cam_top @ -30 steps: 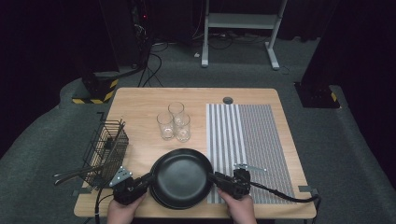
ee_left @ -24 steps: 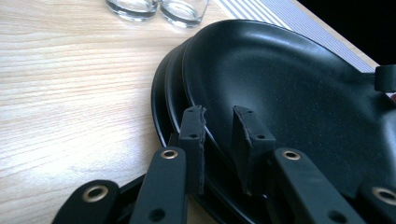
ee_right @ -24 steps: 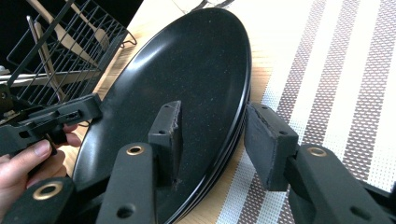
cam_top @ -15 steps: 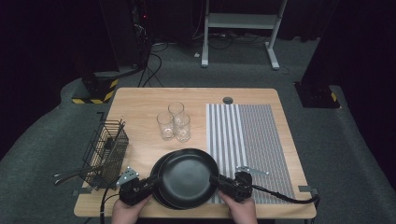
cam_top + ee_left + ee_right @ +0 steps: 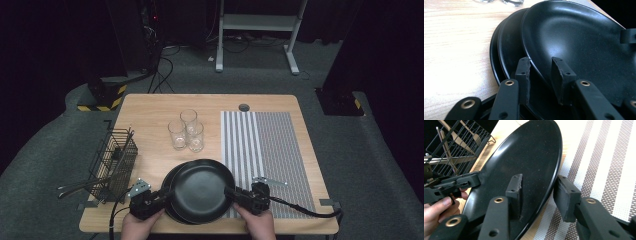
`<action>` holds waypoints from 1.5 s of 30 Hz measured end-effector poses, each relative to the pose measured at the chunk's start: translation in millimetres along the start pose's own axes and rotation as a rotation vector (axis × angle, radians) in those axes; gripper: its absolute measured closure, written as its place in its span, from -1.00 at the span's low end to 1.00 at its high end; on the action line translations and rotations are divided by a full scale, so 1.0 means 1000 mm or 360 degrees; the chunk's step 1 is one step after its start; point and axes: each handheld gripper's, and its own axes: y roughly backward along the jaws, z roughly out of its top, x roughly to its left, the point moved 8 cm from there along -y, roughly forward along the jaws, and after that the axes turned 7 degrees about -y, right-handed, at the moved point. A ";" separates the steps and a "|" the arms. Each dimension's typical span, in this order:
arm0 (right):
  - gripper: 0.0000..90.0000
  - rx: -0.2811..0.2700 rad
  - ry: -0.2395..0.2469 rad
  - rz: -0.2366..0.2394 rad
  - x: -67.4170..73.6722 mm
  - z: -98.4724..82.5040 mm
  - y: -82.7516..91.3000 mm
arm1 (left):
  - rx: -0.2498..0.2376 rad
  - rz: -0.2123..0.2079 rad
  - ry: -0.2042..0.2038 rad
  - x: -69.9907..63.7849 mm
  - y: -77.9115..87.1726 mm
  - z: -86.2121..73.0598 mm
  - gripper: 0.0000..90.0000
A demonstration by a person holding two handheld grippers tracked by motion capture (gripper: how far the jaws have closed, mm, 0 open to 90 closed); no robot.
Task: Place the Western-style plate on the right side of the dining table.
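Right gripper view: tongs (image 5: 537,197) astride plate (image 5: 524,160)

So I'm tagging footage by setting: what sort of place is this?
Probably a lab or studio test station, not a home kitchen: a lone wooden table on grey carpet, dark surroundings with cables and a white equipment frame behind.

At lower centre of the high view, the top black plate (image 5: 205,189) looked smooth and faintly speckled, with a soft satin sheen; the plate beneath (image 5: 507,47) matched it. The table (image 5: 150,112) showed pale, matt wood grain. The striped placemat (image 5: 272,145) at right looked coarsely woven. The cutlery basket (image 5: 115,160) was thin dark wire. The drinking glasses (image 5: 187,131) were clear and glossy.
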 end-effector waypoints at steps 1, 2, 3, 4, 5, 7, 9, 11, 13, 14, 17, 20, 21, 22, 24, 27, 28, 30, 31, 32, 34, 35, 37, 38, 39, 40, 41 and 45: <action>0.27 0.0004 -0.0002 -0.0001 0.000 0.000 -0.001 | 0.0002 0.0001 -0.0005 0.000 0.000 0.000 0.52; 0.27 0.0012 -0.0001 -0.0005 0.000 0.000 -0.001 | -0.0002 0.0006 -0.0013 0.000 0.000 0.000 0.52; 0.27 0.0012 -0.0005 -0.0008 0.000 0.001 -0.002 | -0.0001 0.0009 -0.0020 -0.001 0.000 0.000 0.52; 0.26 0.0020 -0.0014 0.0002 0.001 0.001 -0.002 | -0.0002 0.0013 -0.0028 -0.001 0.000 0.000 0.52; 0.25 0.0026 -0.0017 0.0009 0.001 0.001 -0.003 | -0.0004 0.0013 -0.0032 -0.001 0.000 0.000 0.52; 0.21 0.0057 -0.0027 0.0032 0.001 0.000 -0.005 | -0.0007 0.0011 -0.0033 -0.001 0.000 0.000 0.52; 0.19 0.0069 -0.0034 0.0036 0.002 0.000 -0.007 | -0.0009 0.0010 -0.0038 -0.001 0.000 0.000 0.52; 0.15 0.0080 -0.0019 0.0032 0.003 -0.001 -0.007 | -0.0015 0.0008 -0.0043 -0.001 0.000 -0.001 0.52; 0.11 0.0086 -0.0013 0.0039 0.004 0.000 -0.009 | -0.0022 0.0005 -0.0044 -0.001 0.000 -0.001 0.52; 0.08 0.0085 -0.0015 0.0044 0.004 0.000 -0.009 | -0.0024 0.0003 -0.0043 -0.001 -0.001 -0.001 0.52; 0.04 0.0083 -0.0036 0.0057 0.005 0.001 -0.011 | -0.0026 0.0010 -0.0047 -0.001 -0.001 -0.001 0.52; 0.04 0.0092 -0.0027 0.0062 0.005 0.001 -0.010 | -0.0027 0.0009 -0.0050 -0.001 -0.001 -0.001 0.52; 0.11 0.0096 -0.0015 0.0054 0.004 0.000 -0.010 | -0.0028 0.0009 -0.0052 -0.001 -0.001 -0.001 0.52; 0.19 0.0098 -0.0018 0.0034 0.003 0.000 -0.010 | -0.0030 0.0012 -0.0058 -0.001 -0.001 -0.001 0.52; 0.26 0.0094 -0.0016 0.0024 0.002 0.000 -0.009 | -0.0031 0.0014 -0.0061 -0.001 -0.001 -0.001 0.52; 0.29 0.0098 -0.0034 0.0015 0.002 0.000 -0.009 | -0.0032 0.0015 -0.0063 -0.001 -0.001 -0.001 0.51; 0.30 0.0102 -0.0034 0.0013 0.001 0.000 -0.009 | -0.0032 0.0014 -0.0063 -0.001 -0.001 -0.001 0.51; 0.36 0.0116 -0.0042 0.0007 0.001 0.000 -0.010 | -0.0033 0.0016 -0.0066 -0.001 -0.001 -0.001 0.51; 0.42 0.0119 -0.0025 -0.0011 -0.001 -0.001 -0.009 | -0.0033 0.0016 -0.0066 -0.001 -0.001 -0.001 0.51; 0.45 0.0120 -0.0016 -0.0018 -0.001 -0.001 -0.009 | -0.0034 0.0016 -0.0067 -0.001 -0.001 -0.001 0.51; 0.46 0.0116 -0.0008 -0.0016 -0.002 -0.001 -0.009 | -0.0034 0.0016 -0.0067 -0.001 -0.001 -0.001 0.51; 0.48 0.0116 -0.0014 -0.0011 -0.002 -0.002 -0.008 | -0.0033 0.0015 -0.0068 -0.001 -0.001 -0.001 0.51; 0.51 0.0107 -0.0009 -0.0010 -0.002 -0.001 -0.007 | -0.0033 0.0015 -0.0069 -0.001 -0.001 -0.001 0.51; 0.52 0.0105 -0.0009 -0.0005 -0.003 -0.001 -0.007 | -0.0031 0.0015 -0.0070 -0.001 -0.001 -0.001 0.51; 0.52 0.0107 -0.0015 -0.0001 -0.003 -0.001 -0.007 | -0.0033 0.0016 -0.0071 -0.001 -0.001 -0.001 0.51; 0.53 0.0106 -0.0013 0.0001 -0.003 -0.001 -0.007 | -0.0033 0.0016 -0.0076 -0.001 -0.001 -0.001 0.50; 0.53 0.0103 -0.0013 0.0004 -0.003 -0.001 -0.007 | -0.0033 0.0015 -0.0075 -0.001 -0.001 -0.001 0.50; 0.55 0.0083 0.0000 0.0010 -0.003 -0.001 -0.006 | -0.0032 0.0003 -0.0071 -0.002 -0.001 -0.001 0.45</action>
